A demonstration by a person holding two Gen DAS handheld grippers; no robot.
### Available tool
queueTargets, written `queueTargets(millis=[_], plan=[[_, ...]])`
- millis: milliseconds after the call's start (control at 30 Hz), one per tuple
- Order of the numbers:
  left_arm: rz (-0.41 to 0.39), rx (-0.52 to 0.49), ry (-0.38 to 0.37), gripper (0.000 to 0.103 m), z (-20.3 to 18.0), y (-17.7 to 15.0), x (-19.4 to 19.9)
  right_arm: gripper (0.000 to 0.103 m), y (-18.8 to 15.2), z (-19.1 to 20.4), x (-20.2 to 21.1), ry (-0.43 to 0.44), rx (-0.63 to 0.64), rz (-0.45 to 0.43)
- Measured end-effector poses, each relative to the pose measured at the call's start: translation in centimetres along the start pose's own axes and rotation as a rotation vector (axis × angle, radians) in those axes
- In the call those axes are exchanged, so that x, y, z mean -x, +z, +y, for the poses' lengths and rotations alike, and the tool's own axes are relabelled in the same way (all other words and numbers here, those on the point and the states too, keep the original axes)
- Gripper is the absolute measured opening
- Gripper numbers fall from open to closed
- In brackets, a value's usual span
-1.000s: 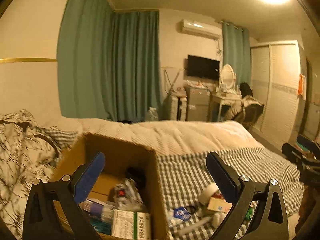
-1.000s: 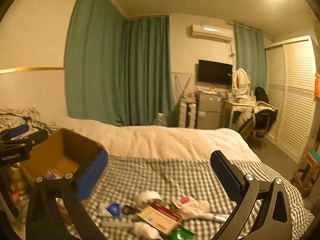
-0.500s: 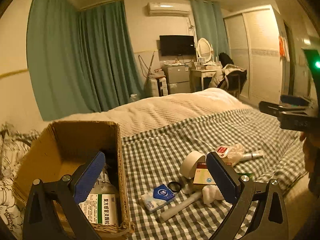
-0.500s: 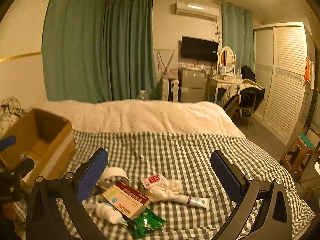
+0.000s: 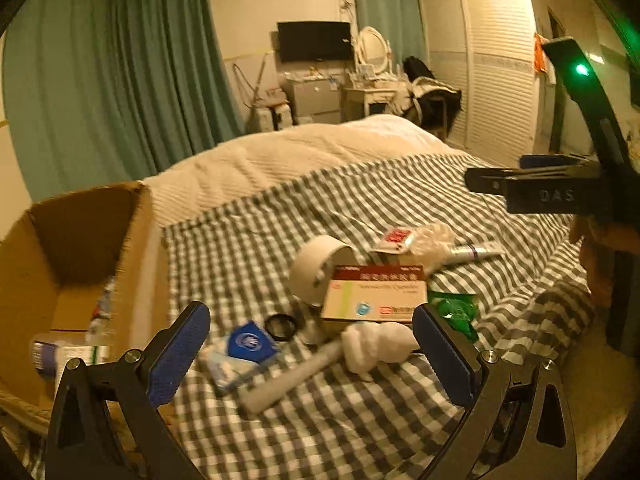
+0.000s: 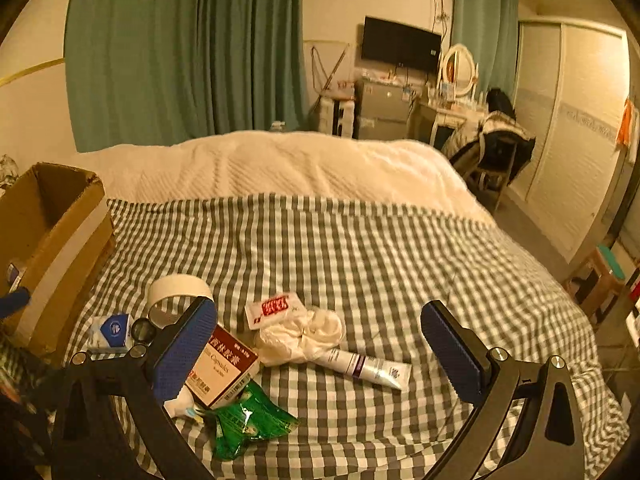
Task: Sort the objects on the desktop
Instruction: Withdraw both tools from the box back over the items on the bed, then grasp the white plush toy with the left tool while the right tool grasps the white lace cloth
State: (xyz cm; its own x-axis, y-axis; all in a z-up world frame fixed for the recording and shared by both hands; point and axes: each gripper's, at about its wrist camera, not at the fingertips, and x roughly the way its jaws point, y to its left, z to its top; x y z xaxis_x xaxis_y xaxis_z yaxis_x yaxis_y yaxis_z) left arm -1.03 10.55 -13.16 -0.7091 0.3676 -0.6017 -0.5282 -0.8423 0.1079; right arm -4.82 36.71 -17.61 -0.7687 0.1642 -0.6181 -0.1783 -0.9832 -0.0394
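While a few items are already seen inside the cardboard box (image 5: 76, 248) at the left, most is left on the bed (image 6: 360, 248): tape roll (image 5: 316, 272), medicine box (image 5: 374, 300), tube (image 6: 368, 368), green packet (image 6: 248, 424). Both the left gripper (image 5: 312, 356) and right gripper (image 6: 320, 352) are held spread, nothing pinched.

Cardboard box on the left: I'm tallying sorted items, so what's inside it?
In the cardboard box, a white-and-green printed carton and a blurred bottle-like item show. Its walls and the left gripper hide the rest.

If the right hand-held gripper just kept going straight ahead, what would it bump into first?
Probably the white tube beside the crumpled plastic bag, which lie between its open fingers on the checked bedspread; depth is hard to judge.
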Motion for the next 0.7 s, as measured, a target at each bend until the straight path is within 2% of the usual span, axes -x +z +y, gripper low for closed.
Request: queueTargets(millis=[100, 167, 233, 467, 600, 700], plan=[[0.020, 0.020, -0.040, 0.103, -0.5, -0.2, -0.9, 0.102, -0.3, 0.0, -1.3, 0.012, 0.008, 0.041], [0.056, 0.034, -0.045, 0.103, -0.8, -0.3, -2.0, 0.098, -0.6, 0.0, -2.3, 0.020, 0.018, 0.076], [0.071, 0.033, -0.046, 0.103, -1.1, -0.5, -2.8, 0.089, -0.9, 0.1, -3.2, 0.026, 0.028, 0.110], [0.123, 0.011, -0.071, 0.103, -2.5, -1.0, -5.7, 0.087, -2.0, 0.9, -6.1, 0.055, 0.070, 0.209], [0.152, 0.010, -0.079, 0.103, -2.9, -1.6, -7.1, 0.079, -2.6, 1.6, -8.0, 0.049, 0.107, 0.263], [0.169, 0.011, -0.080, 0.103, -2.9, -2.0, -8.0, 0.078, -2.8, 1.8, -8.8, 0.056, 0.124, 0.287]])
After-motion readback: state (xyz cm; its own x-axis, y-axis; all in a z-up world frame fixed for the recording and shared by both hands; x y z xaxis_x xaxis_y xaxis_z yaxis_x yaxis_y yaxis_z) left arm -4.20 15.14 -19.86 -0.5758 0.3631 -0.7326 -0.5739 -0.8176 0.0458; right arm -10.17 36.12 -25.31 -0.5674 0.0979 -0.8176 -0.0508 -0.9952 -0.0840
